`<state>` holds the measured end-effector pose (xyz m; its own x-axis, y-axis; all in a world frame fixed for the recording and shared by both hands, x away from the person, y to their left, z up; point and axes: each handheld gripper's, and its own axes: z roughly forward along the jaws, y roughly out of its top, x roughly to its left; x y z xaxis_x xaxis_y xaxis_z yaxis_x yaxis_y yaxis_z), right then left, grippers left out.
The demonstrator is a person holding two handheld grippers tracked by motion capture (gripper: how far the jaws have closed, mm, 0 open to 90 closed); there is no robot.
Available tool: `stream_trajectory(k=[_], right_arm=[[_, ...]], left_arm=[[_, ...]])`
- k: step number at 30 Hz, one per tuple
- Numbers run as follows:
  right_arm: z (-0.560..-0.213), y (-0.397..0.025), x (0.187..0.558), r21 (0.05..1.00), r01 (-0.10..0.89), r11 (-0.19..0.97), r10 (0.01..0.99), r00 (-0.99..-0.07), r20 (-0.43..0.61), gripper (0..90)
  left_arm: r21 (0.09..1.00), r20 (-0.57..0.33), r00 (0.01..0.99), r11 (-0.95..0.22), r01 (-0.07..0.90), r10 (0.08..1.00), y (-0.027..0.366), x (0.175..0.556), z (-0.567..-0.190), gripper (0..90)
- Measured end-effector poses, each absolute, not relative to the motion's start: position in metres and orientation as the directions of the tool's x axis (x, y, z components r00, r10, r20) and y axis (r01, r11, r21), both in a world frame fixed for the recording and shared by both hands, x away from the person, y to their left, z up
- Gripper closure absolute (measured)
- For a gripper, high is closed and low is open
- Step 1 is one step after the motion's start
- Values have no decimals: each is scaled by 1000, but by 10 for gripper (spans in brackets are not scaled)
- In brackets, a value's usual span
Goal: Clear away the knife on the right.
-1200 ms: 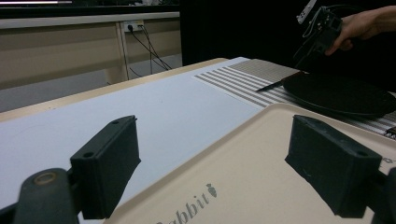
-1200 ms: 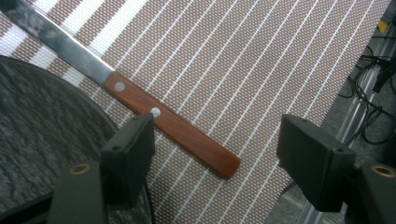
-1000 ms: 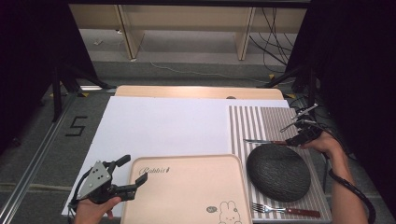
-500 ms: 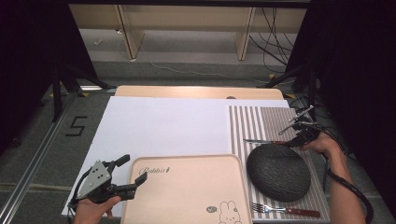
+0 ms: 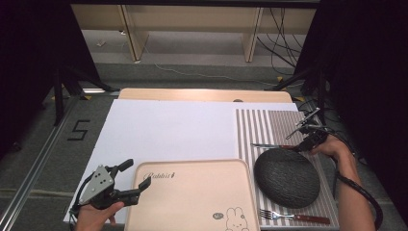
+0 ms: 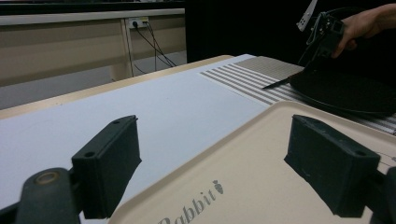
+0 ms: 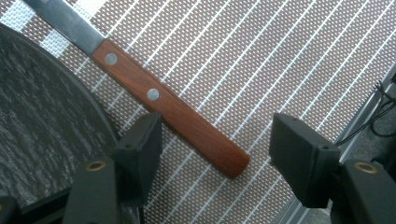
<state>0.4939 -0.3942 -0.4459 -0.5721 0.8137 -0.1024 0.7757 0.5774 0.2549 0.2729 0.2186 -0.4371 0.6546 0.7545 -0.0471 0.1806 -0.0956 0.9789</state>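
The right gripper (image 7: 215, 158) is seen lower over the wood-handled table knife (image 7: 154, 95) than half a second ago, its jaws held apart and straddling the butt end of the handle without touching it; from this a pick-up of the knife is judged to be the step in hand, with closing on the handle not yet done. The knife (image 5: 272, 146) lies flat on the brown-and-white striped placemat (image 5: 269, 125) toward the right edge of the table, its blade pointing left and its handle just beside the far rim of the dark round textured plate (image 5: 287, 177). Nothing is carried on the plate. A wood-handled fork (image 5: 293, 216) lies on the same placemat at its near edge, apart from the plate. The left gripper (image 5: 132, 180) has not shifted: it is held with jaws apart around the far left corner of the beige plastic tray printed with "Rabbit" (image 5: 192, 202), near the near edge of the table, and whether the tray's rim is touched cannot be told. Nothing lies in the tray. A white sheet (image 5: 168, 130) covers the middle of the table.
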Motion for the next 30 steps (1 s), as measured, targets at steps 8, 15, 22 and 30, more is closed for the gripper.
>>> stream_trajectory(k=[8,15,22,30], right_arm=[[-447,-394,497,254,775,579,812,-576,-94,384],[-446,-395,500,239,764,600,796,-601,-77,413],[-449,-395,500,256,775,578,809,-586,-53,432],[-448,-399,500,257,766,589,798,-602,-33,447]], left_arm=[[978,-47,652,-98,184,757,219,273,-437,168],[978,-49,652,-96,185,757,219,274,-437,169],[978,-51,648,-94,187,760,220,274,-437,170],[976,-49,644,-100,192,764,220,273,-437,173]])
